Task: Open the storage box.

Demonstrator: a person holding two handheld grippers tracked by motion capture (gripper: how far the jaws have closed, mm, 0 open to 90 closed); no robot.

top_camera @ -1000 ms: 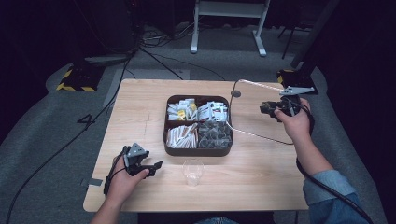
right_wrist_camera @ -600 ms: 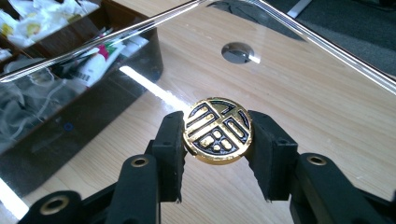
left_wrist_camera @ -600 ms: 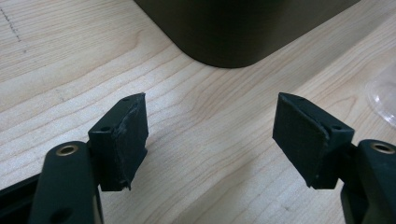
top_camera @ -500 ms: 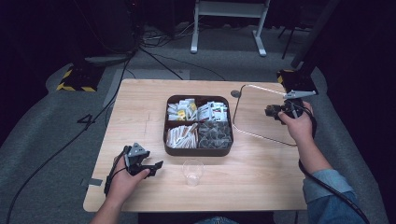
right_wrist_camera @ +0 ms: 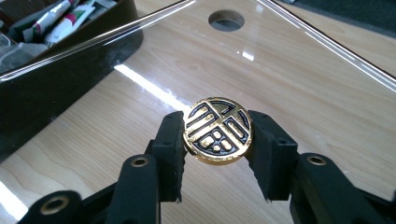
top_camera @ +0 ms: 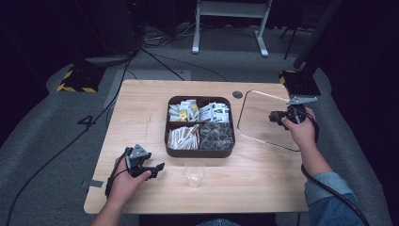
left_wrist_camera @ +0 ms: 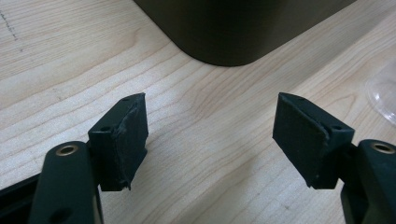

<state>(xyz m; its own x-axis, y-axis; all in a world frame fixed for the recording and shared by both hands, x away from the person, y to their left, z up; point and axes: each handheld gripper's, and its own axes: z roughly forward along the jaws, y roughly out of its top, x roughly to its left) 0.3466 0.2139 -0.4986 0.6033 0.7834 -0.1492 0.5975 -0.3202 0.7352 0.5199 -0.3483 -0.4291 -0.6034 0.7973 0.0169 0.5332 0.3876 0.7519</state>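
Note:
A dark square box [top_camera: 200, 153] with four compartments of sachets stands in the middle of the wooden table. To its right is its clear lid [top_camera: 256, 110], held by a round gold knob [right_wrist_camera: 217, 130]. My right gripper [right_wrist_camera: 216, 140] is shut on that knob, jaws on both sides; in the high view the right gripper [top_camera: 276, 117] sits over the lid's right part. The lid [right_wrist_camera: 299, 70] hangs low over the table; I cannot tell whether it touches. My left gripper [top_camera: 157, 167] rests at the front left, open, with bare wood between its fingers [left_wrist_camera: 123, 135].
A clear plastic cup [top_camera: 194, 173] stands in front of the box, just right of the left gripper; its rim [left_wrist_camera: 383, 91] shows in the left gripper view too. A cable hole [top_camera: 237, 94] lies in the table behind the lid. The box's corner [left_wrist_camera: 243, 28] is ahead of the left gripper.
My right gripper has come down with the lid, which has sunk from above the box's right side toward the table right of the box. The left gripper has stayed put.

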